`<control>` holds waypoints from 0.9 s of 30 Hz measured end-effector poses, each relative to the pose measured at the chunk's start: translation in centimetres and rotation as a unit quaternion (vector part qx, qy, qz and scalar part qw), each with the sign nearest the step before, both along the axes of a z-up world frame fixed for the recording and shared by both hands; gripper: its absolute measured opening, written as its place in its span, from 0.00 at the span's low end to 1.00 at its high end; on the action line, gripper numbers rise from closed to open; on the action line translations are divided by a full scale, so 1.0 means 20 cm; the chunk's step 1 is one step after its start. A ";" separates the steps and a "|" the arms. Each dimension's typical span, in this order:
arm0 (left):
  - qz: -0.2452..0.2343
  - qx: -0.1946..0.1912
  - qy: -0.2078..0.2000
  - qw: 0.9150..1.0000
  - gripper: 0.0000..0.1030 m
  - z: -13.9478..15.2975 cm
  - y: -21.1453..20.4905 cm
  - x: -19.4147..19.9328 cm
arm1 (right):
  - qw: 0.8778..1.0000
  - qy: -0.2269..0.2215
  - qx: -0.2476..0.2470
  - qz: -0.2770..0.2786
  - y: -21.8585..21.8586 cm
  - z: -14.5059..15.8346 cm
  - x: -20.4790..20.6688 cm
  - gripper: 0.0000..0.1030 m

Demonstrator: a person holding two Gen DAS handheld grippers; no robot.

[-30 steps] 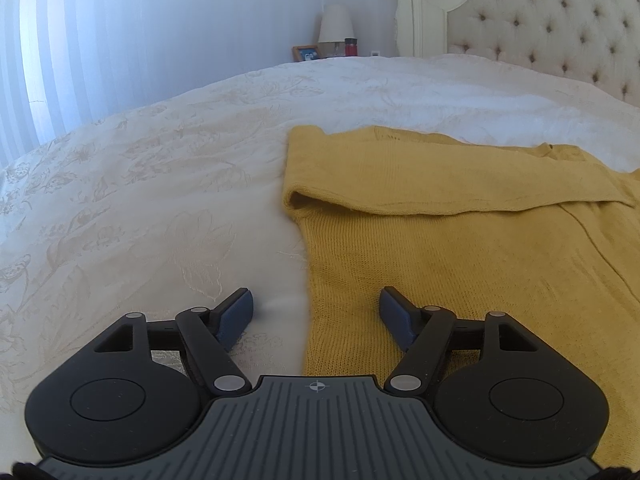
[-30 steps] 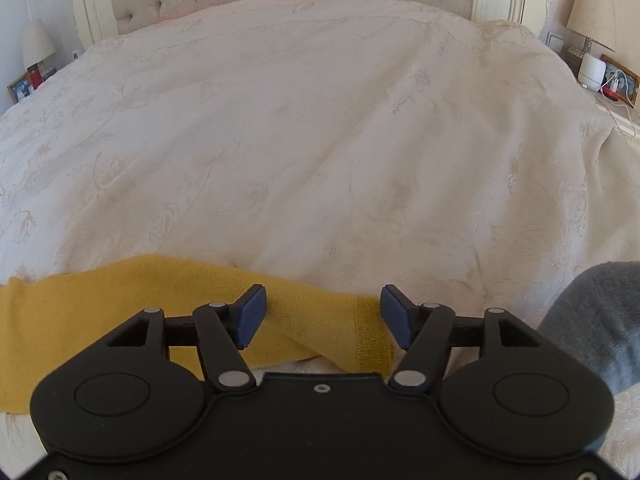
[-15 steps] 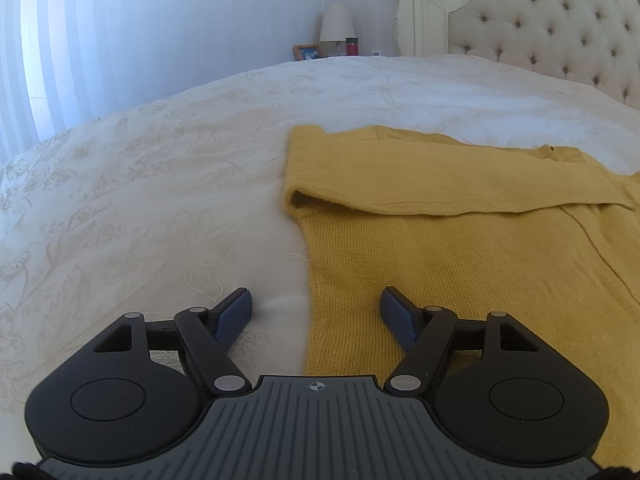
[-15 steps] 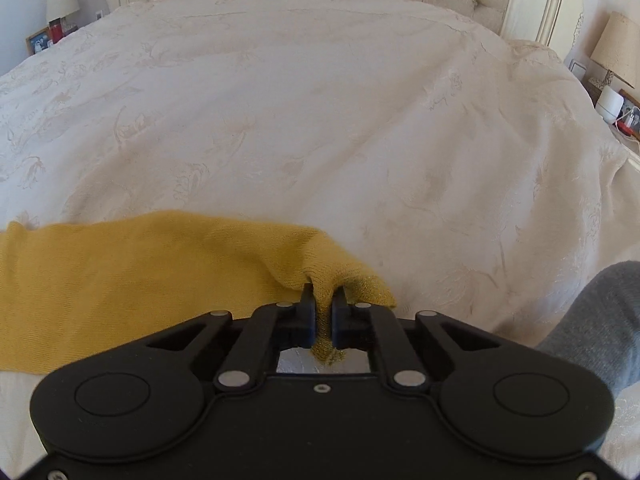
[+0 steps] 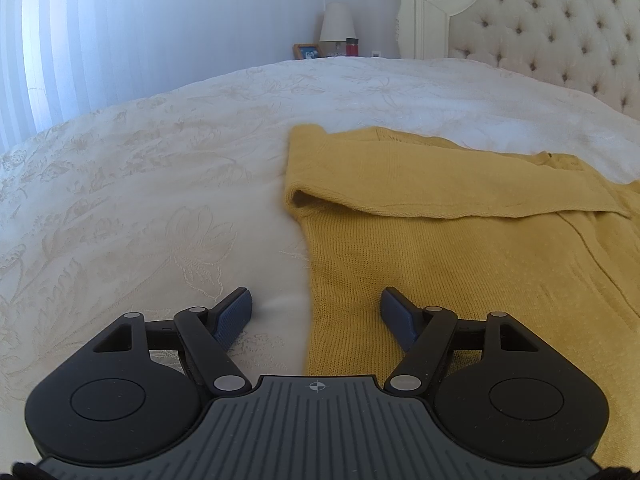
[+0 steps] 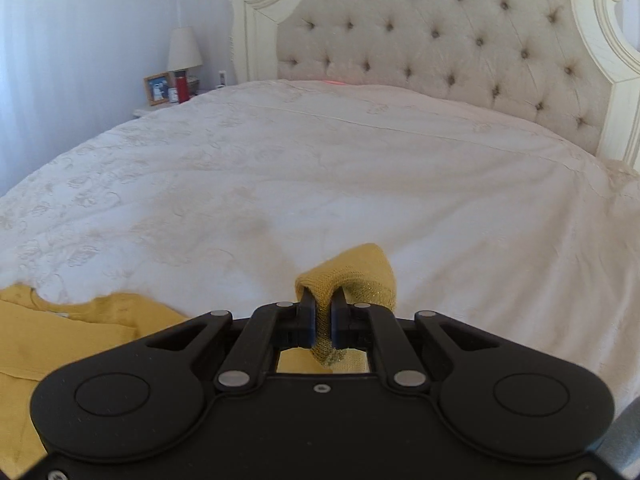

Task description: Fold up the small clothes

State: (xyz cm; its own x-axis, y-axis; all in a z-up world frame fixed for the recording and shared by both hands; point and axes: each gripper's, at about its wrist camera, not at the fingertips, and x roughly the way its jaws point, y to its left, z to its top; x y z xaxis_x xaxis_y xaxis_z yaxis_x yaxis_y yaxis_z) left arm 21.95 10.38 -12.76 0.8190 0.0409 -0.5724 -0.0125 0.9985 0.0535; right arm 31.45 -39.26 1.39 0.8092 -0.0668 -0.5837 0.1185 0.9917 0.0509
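A mustard yellow knit sweater [image 5: 460,248] lies flat on the white bedspread [image 5: 140,184], one sleeve folded across its upper part. My left gripper [image 5: 316,312] is open and low over the sweater's left side edge, one finger over the bedspread and the other over the knit. My right gripper [image 6: 323,314] is shut on the sweater's sleeve cuff [image 6: 352,276] and holds it lifted above the bed. The rest of the sweater [image 6: 60,332] lies at the lower left of the right wrist view.
A tufted headboard [image 6: 440,40] stands at the far end of the bed. A nightstand holds a lamp [image 6: 184,48], a photo frame [image 6: 157,89] and a red bottle [image 6: 182,86]. White curtains [image 5: 80,40] hang at the left.
My right gripper closed on the sleeve cuff, then lifted it and swung left toward the sweater's body. My left gripper stayed open and almost still.
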 end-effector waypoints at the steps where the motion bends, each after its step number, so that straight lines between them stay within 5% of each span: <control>1: 0.000 -0.001 0.000 1.000 0.68 0.00 0.00 0.00 | 1.000 -0.006 0.005 0.017 0.07 0.01 0.02 0.12; 7: 0.000 -0.005 0.000 1.000 0.69 0.00 0.00 0.00 | 0.993 -0.018 0.047 0.110 0.51 -0.02 0.09 0.12; 15: -0.001 -0.004 0.000 1.000 0.69 -0.01 0.01 0.00 | 0.979 0.028 0.071 0.189 1.00 -0.41 0.07 0.18; 19: -0.001 -0.004 0.000 1.000 0.69 -0.01 0.01 0.00 | 0.977 0.017 0.091 0.192 1.05 -0.54 -0.07 0.26; 22: -0.001 -0.004 0.000 1.000 0.69 -0.01 0.01 0.00 | 0.977 0.001 0.103 0.189 0.98 -0.55 -0.18 0.54; 27: -0.003 0.006 0.005 1.000 0.77 -0.01 0.00 0.01 | 0.979 -0.012 0.109 0.169 0.82 -0.51 -0.30 0.58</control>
State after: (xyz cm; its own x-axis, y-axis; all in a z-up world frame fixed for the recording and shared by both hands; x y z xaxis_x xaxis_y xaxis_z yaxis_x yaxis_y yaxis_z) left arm 22.14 10.29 -12.90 0.8133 0.0433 -0.5802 -0.0065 0.9978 0.0653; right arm 25.45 -22.84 -8.87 0.7767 0.3320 -0.5353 -0.2187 0.9391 0.2651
